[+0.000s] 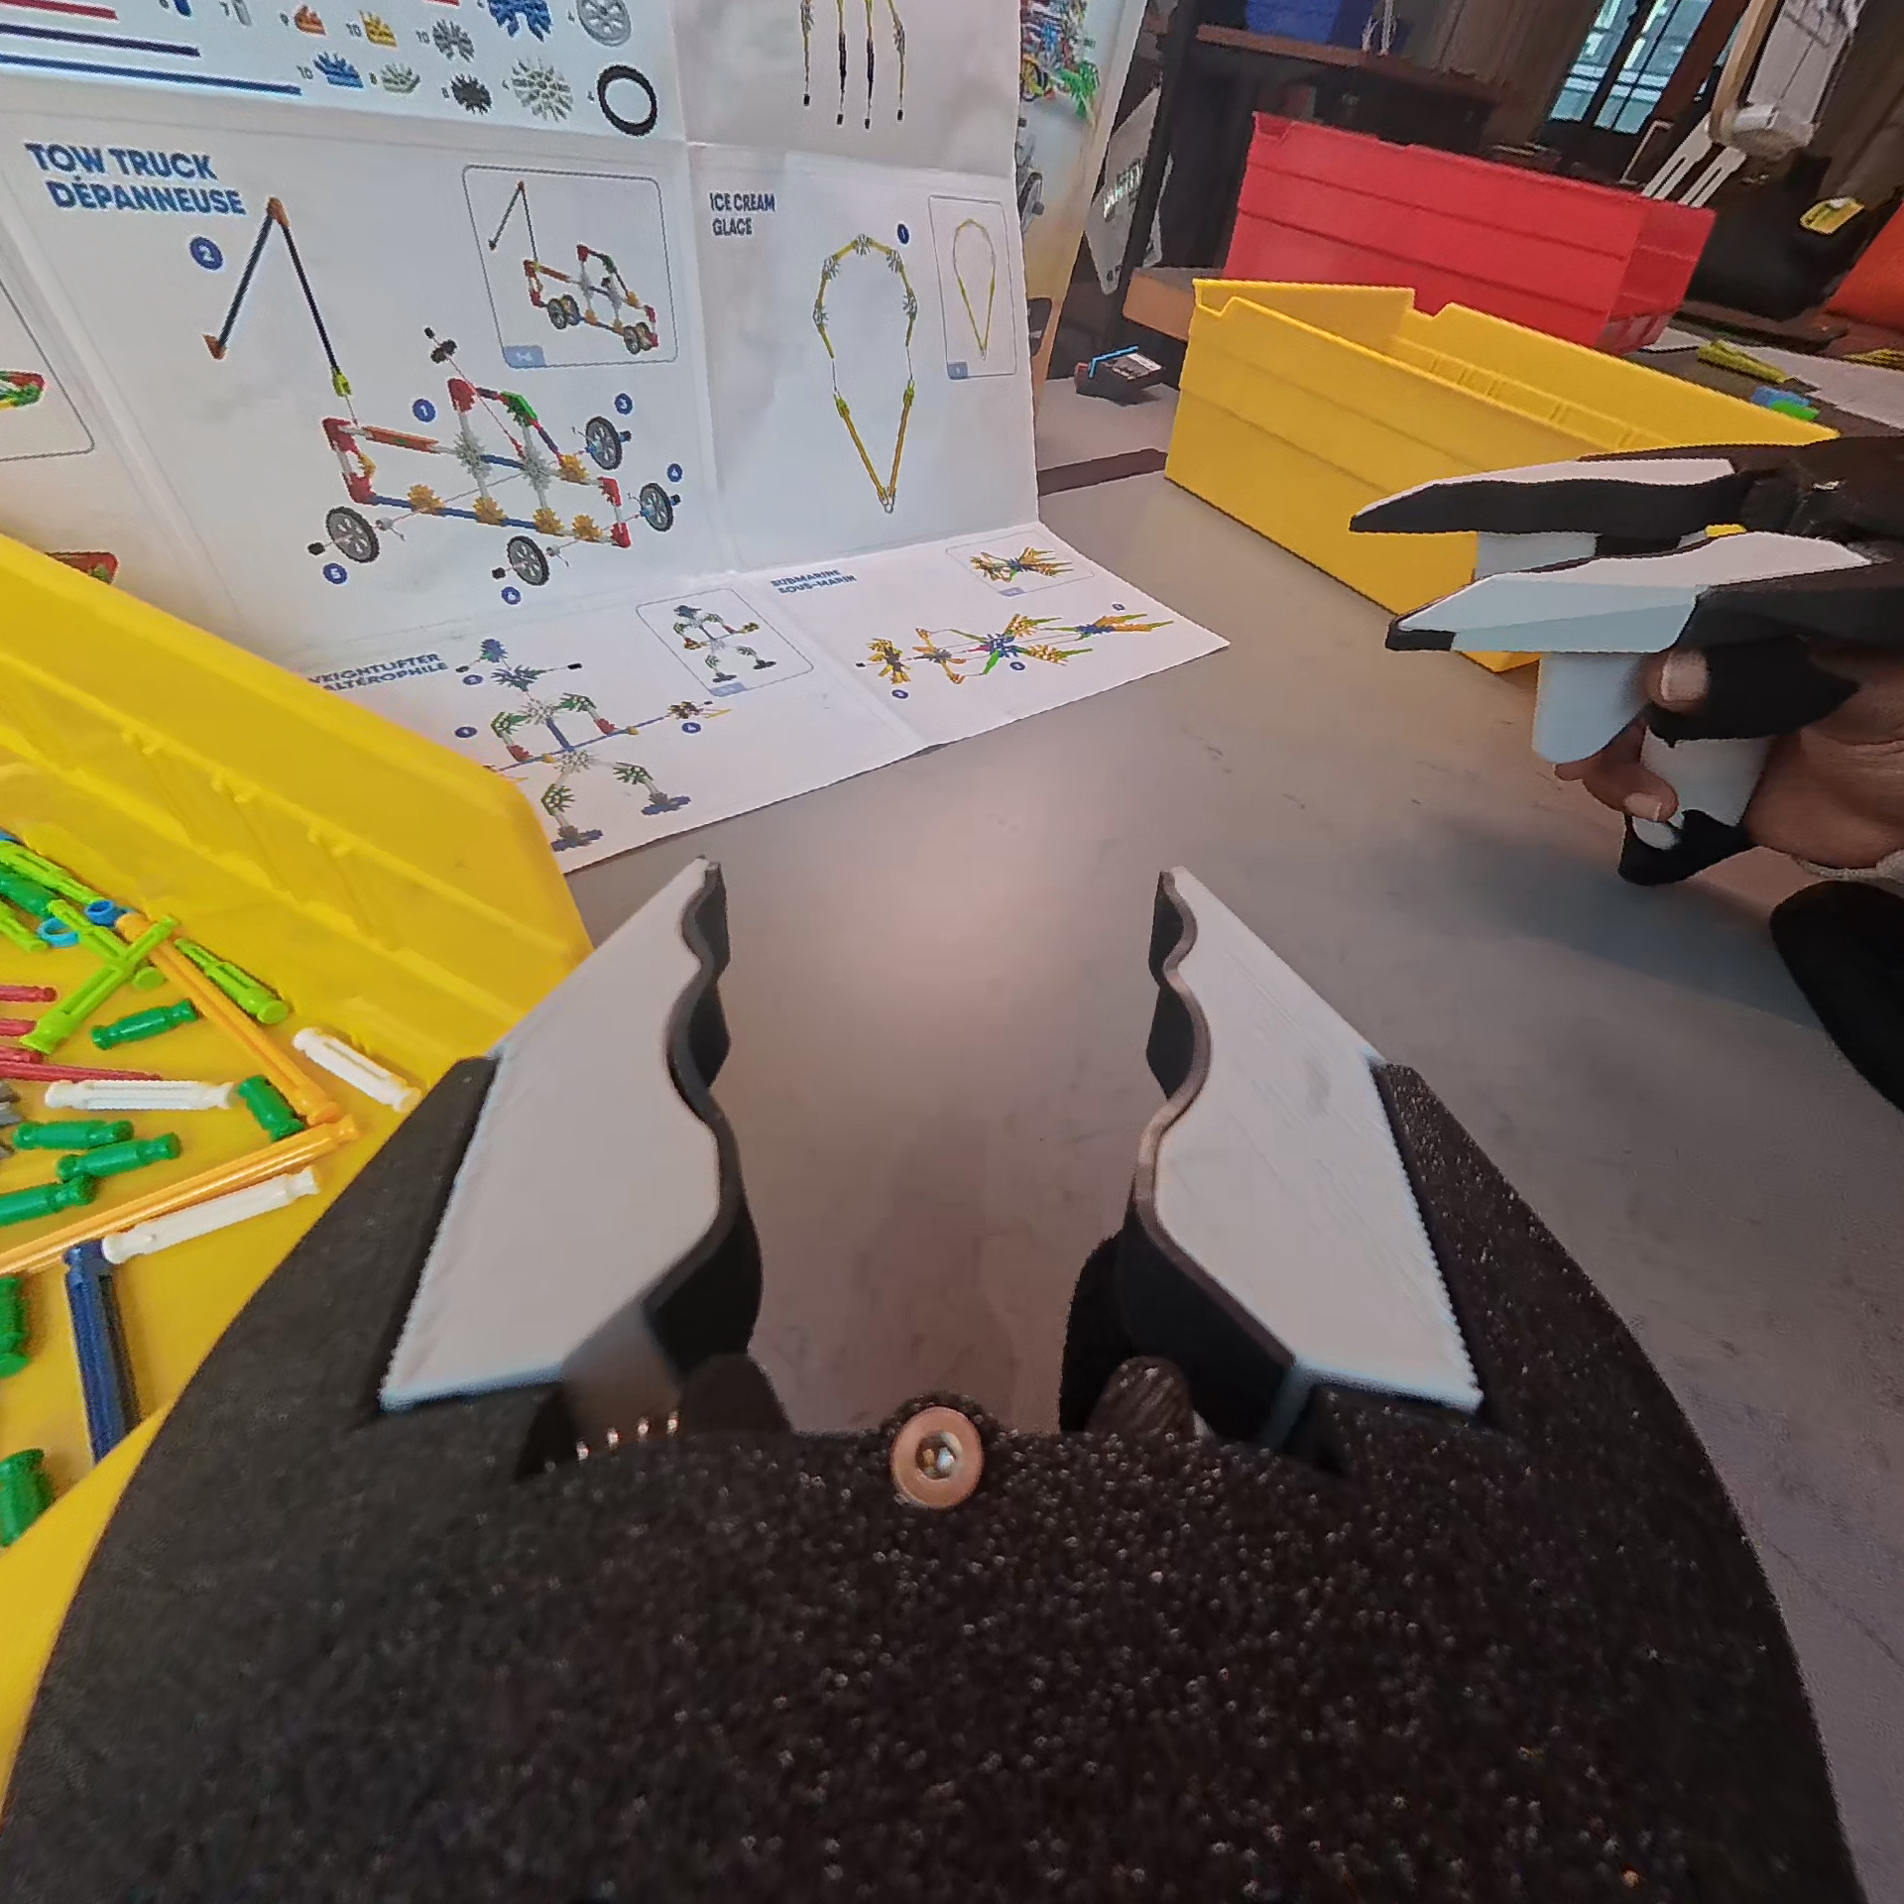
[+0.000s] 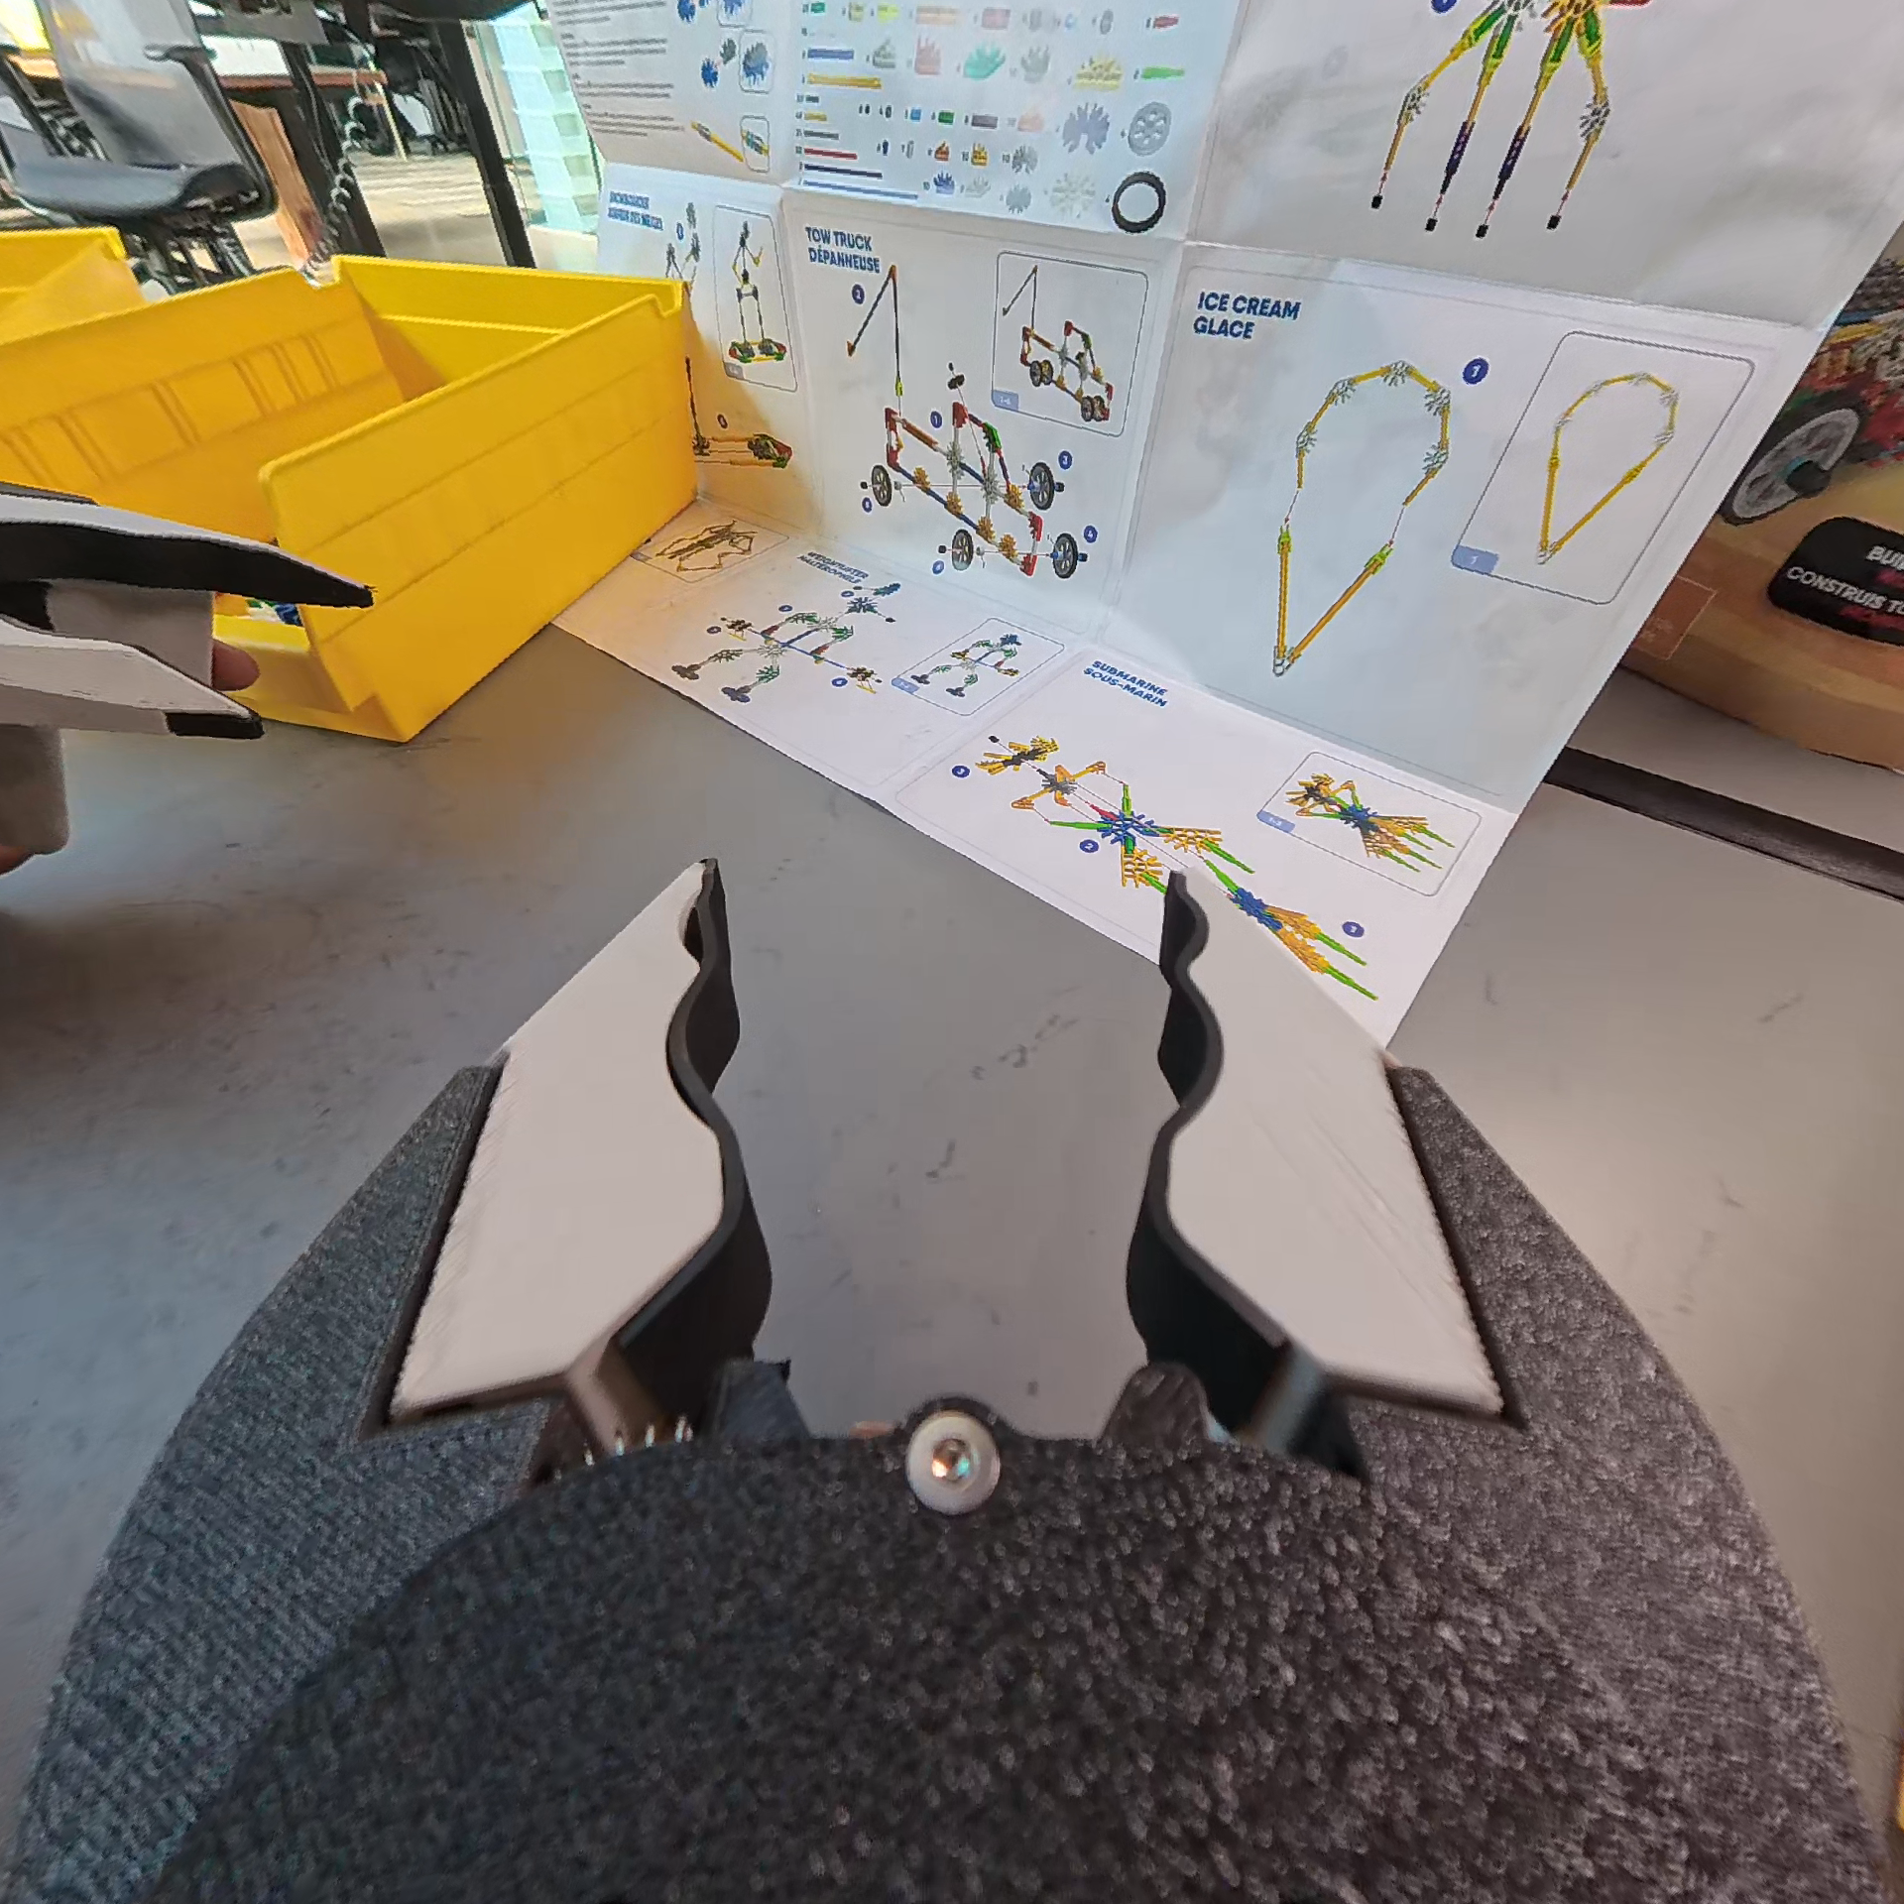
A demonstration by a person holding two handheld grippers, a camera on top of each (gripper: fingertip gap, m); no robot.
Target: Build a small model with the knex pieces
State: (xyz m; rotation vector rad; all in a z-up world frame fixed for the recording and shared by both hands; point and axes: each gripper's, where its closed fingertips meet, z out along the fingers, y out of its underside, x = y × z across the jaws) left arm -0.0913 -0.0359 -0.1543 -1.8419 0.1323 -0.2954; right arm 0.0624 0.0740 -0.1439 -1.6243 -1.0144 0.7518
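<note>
Two grippers, left (image 1: 938, 886) and right (image 2: 940, 881), hold wavy-edged fingers apart, empty, over smooth grey tabletop (image 2: 927, 1133).

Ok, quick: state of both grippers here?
Left gripper: open, holding nothing, above the grey table.
Right gripper: open, holding nothing.

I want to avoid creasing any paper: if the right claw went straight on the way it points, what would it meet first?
Probably the instruction sheet. The right claw is open and empty above bare grey table, and the sheet's flat lower flap lies just past its fingertips. Depth is unclear.
</note>
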